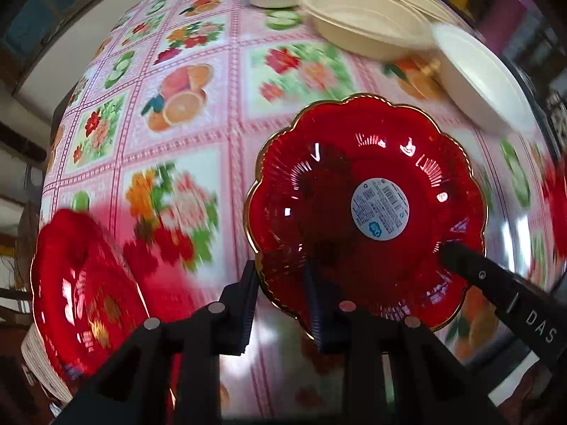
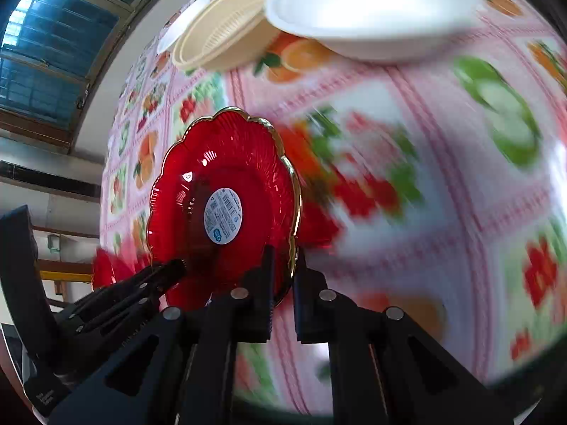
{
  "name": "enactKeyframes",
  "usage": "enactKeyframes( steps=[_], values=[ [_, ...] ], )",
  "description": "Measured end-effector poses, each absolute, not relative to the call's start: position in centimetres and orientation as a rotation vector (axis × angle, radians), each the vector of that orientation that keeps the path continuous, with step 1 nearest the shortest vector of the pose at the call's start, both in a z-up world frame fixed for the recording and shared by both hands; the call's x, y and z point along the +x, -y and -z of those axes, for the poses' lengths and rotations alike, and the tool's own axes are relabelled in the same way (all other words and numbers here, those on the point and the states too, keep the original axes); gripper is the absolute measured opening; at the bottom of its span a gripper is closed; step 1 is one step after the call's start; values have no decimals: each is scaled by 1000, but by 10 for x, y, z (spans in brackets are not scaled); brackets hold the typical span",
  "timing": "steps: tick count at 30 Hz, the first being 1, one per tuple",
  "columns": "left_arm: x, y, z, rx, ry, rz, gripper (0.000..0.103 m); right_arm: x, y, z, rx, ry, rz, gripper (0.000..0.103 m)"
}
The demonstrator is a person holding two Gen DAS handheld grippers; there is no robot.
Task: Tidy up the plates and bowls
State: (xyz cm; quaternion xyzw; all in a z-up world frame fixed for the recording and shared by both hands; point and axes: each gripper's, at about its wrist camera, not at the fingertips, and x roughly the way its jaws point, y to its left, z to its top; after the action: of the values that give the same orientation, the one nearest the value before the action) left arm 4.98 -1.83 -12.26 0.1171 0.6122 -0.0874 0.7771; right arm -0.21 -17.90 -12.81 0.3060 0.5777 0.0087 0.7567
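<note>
Your left tongs (image 1: 281, 304) are clamped on the near rim of the red plate (image 1: 365, 209), one finger (image 1: 244, 301) outside the gold edge and the other showing dark through the red glass. At about 8 o'clock in the left wrist view a second red dish (image 1: 85, 290) lies blurred at the edge of the surface (image 1: 198, 163), which wears a pink cloth printed with fruit and flowers. The held plate fills the view from the centre out toward 4 o'clock, scalloped and gold-rimmed, with a round label (image 1: 380, 209) stuck in its middle. At 4 o'clock the tip of your right tongs (image 1: 457, 255) reaches onto the plate's far side.

From the right wrist camera your right tongs (image 2: 283, 283) are pinched tight on the same red plate (image 2: 248, 184) at its gold rim, and the plate stands nearly edge-on at 9 o'clock of centre. Your left tongs (image 2: 173, 269) come in at 8 o'clock to the opposite rim.

Toward 12 o'clock on the surface (image 2: 443, 184) sits a cream bowl (image 2: 226, 35), possibly more than one nested, though blur makes that hard to judge. Just right of it, at 1 o'clock, is a white bowl (image 2: 372, 10).
</note>
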Motion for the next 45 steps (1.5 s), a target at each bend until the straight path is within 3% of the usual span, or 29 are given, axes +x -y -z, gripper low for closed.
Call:
enactKeyframes(
  steps=[6,15,24,30,31,35,41,45],
  values=[
    [3,-19,108,200,-1311,229,30,-52,169,108,669,-1224,-46,10],
    [-20,-108,53,135,-1162,106,29,-52,101,56,562,-1110,-213,11],
    [-36,-196,83,38,-1265,-94,29,-34,-17,68,342,-1207,-332,11],
    [-46,-217,88,33,-1298,-153,30,-28,-66,70,168,-1223,-333,19],
    [-46,-221,85,37,-1292,-170,33,-27,-68,69,153,-1221,-329,19],
    [-53,-235,72,37,-1243,-250,67,-29,-62,53,112,-1147,-323,20],
    [-55,-246,62,-3,-1186,-291,82,-46,-13,40,187,-1032,-272,30],
    [-49,-242,69,2,-1214,-297,83,-56,28,54,252,-1054,-189,32]
  ],
)
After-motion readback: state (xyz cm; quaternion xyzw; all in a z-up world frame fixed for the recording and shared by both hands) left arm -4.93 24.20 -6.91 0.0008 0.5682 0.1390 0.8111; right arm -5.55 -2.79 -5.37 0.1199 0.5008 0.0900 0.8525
